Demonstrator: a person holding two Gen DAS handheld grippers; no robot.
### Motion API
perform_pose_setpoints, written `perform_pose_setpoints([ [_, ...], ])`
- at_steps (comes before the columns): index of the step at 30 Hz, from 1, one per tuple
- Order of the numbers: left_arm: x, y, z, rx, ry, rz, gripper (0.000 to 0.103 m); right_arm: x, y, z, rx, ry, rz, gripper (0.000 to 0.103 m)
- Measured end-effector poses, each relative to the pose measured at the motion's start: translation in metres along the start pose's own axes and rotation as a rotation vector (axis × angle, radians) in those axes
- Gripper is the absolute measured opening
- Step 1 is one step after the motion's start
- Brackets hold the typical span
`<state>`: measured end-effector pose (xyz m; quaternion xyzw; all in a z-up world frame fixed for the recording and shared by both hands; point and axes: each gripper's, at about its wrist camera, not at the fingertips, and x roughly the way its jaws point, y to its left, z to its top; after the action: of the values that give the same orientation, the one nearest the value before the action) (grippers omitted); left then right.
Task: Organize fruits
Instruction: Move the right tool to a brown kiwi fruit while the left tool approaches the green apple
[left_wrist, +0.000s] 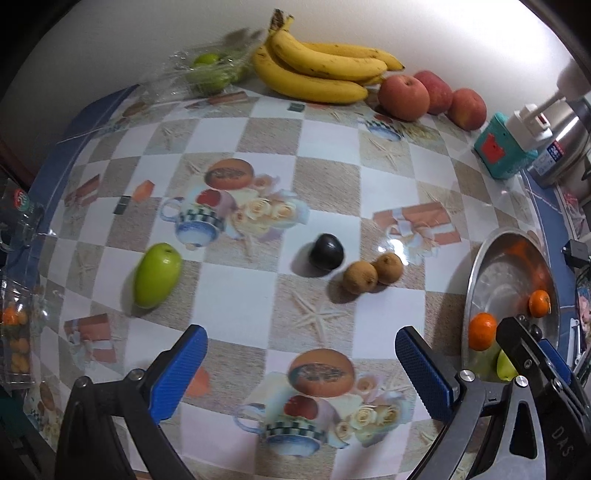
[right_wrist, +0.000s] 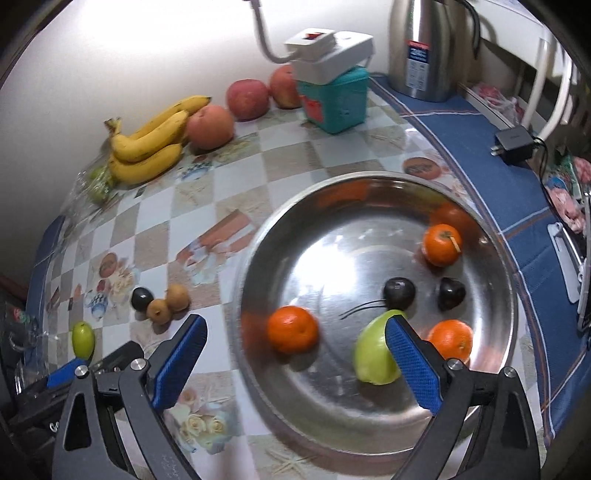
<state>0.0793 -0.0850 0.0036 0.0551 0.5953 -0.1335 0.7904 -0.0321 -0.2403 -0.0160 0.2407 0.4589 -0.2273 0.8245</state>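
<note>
A: Over the left gripper (left_wrist: 301, 363), what do you see?

B: Jaws spread wide, nothing between them, above the checked tablecloth (left_wrist: 236, 284). Loose ahead lie a green mango (left_wrist: 157, 275), a dark plum (left_wrist: 327, 251) and two brown fruits (left_wrist: 373, 273) touching each other. Bananas (left_wrist: 321, 70) and apples (left_wrist: 430, 96) sit by the wall.

A: Risk?

B: The brown pair looks round and smooth; I'd guess pinching one nudges the other rolling.

A: And over the right one?

B: The right gripper (right_wrist: 295, 354) is just as wide and empty, hanging above the steel tray (right_wrist: 495, 258). Inside are three oranges (right_wrist: 293, 329), two plums (right_wrist: 399, 293) and a pale green fruit (right_wrist: 373, 354) right under the near finger.

A: Trouble there?

B: That slick tray. A careless drop could send fruit skidding, or a finger could clip the green one.
</note>
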Motion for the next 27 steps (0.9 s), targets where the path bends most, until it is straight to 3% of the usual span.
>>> perform_pose_setpoints([
  [20,-0.023,0.13,0.02,-0.165,-0.087,0.139,0.103,0.003,0.081,-0.016,-0.155,0.015,0.139,0.097],
  [24,-0.024,0.146,0.02,-0.179,-0.086,0.131,0.103,0.006,0.095,-0.019,-0.176,0.018,0.159,0.097],
  [27,-0.022,0.155,0.021,-0.196,-0.075,0.079,0.103,0.008,0.103,-0.019,-0.174,0.009,0.16,0.097],
])
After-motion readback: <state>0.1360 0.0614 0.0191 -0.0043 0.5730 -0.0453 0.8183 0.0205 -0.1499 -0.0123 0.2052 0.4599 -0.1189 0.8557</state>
